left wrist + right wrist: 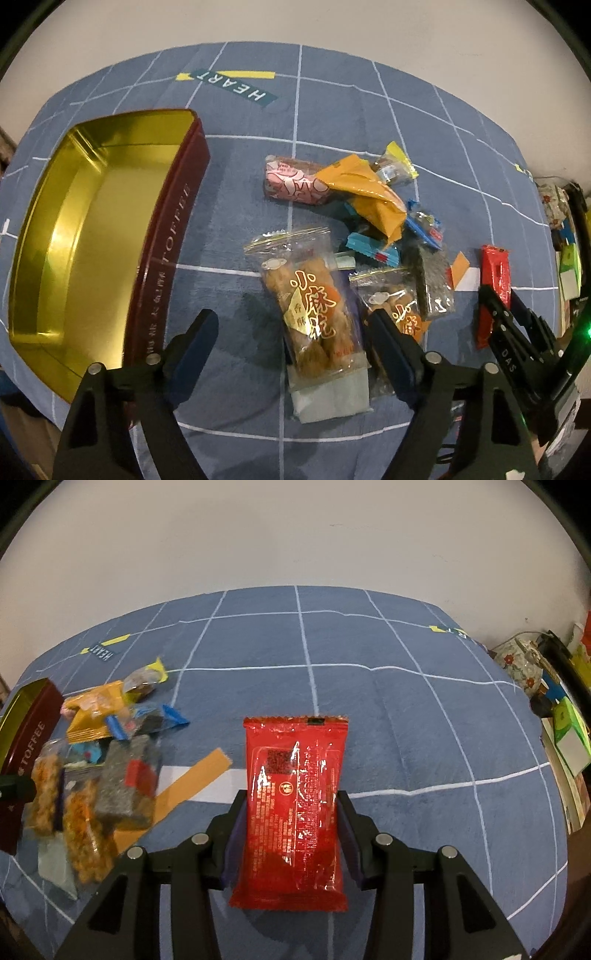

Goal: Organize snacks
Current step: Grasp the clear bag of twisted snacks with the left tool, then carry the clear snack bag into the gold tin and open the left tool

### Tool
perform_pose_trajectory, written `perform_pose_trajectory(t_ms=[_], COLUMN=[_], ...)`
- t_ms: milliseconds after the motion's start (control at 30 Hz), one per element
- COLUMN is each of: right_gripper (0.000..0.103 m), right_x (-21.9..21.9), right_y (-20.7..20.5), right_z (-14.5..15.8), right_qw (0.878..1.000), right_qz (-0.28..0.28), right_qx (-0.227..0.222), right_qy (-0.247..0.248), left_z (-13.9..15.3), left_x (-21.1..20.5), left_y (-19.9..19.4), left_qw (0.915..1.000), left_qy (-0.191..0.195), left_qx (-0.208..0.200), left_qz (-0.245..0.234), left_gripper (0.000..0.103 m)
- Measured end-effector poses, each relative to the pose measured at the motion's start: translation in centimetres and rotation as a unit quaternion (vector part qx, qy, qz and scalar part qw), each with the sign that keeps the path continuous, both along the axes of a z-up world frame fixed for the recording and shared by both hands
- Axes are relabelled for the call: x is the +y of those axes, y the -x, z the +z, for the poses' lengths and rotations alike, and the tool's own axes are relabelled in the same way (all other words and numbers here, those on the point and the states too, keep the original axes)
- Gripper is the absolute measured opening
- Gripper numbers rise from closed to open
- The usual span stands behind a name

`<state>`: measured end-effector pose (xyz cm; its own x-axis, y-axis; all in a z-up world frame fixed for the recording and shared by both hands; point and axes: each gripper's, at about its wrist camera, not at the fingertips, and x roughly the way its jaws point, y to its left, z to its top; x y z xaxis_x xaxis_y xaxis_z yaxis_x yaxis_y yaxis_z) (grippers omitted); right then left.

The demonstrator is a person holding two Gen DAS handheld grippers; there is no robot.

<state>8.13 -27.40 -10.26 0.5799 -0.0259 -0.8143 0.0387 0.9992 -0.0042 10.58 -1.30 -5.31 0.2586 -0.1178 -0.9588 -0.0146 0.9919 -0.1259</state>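
"TOFFEE" read in pale capitals along the side wall of the maroon rectangular tin with gold interior (166, 254), left of the left gripper; repeated in the right wrist view (31, 738). "HEART" printed on a dark teal label patch (236, 86) of the blue grid-lined cloth, far ahead of the left gripper. Chinese characters "小麻花" on the clear plastic packet of fried twists (314, 306) between the left fingers. Fine print on the red foil packet (293, 805) illegible.

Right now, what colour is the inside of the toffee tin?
Shiny gold inside the toffee tin, clearest in the left wrist view.
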Motion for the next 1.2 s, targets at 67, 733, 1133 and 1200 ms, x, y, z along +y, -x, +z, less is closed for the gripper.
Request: perform_pose_trajectory(t_ms=[67,733,1133,1200], right_gripper=[0.046,0.046,0.049,0.049], right_x=[-0.3,-0.2,0.1,0.0], right_y=[-0.2,-0.1,-0.9,-1.0], right_z=[-0.4,-0.5,-0.2,-0.2], right_qw=[1.000,1.000,1.000,1.000], right_qz=[-0.004,-0.007,0.004,0.003], right_qx=[0.001,-0.006,0.022,0.026], right_qy=[-0.007,-0.008,0.005,0.001], left_z=[-0.3,-1.7,1.2,2.0], left_x=[-0.1,0.1,0.3,0.9], left_y=[-0.2,0.3,1.3,1.6], left_qw=[1.0000,0.9990,0.9977,0.9974], left_qy=[-0.001,0.025,0.017,0.011], left_qx=[0.002,0.019,-0.014,-0.023], left_qz=[0.000,-0.032,-0.064,-0.067], left_gripper=[0.077,0.034,0.034,0.034])
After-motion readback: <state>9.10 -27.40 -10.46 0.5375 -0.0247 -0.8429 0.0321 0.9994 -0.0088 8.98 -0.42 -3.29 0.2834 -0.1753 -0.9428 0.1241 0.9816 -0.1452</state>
